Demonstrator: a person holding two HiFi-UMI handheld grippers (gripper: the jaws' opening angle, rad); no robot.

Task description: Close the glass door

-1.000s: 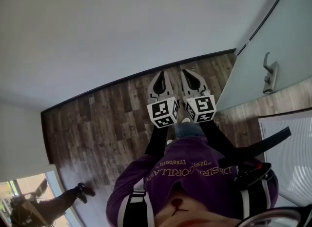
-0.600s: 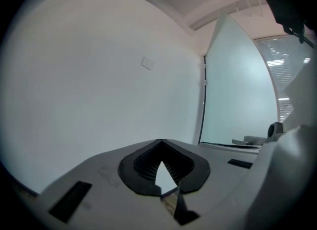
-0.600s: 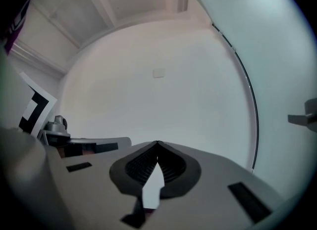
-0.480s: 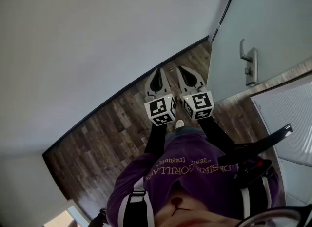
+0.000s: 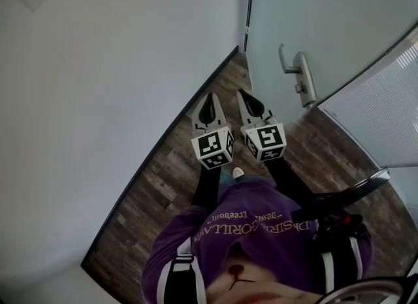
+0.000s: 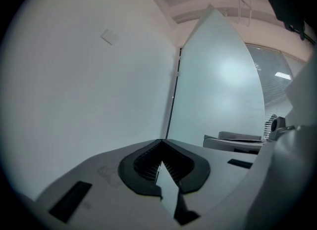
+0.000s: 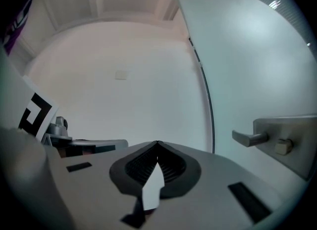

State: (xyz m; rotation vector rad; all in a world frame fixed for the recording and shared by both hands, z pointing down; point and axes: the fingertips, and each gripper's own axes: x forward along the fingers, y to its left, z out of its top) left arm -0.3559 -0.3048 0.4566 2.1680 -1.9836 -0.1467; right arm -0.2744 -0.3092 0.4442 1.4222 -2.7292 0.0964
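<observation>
The left gripper and right gripper sit side by side, jaws closed on nothing, facing the glass door. The door's handle is near the right gripper.

The glass door looks frosted, its handle brushed metal, floor wood-grained

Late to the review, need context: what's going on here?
A person in a purple top stands on a wood floor, facing where a white wall meets the glass door. The left gripper and right gripper are both shut and empty, held side by side, pointing ahead. The lever handle is ahead, to the right gripper's right; neither gripper touches the door yet.
</observation>
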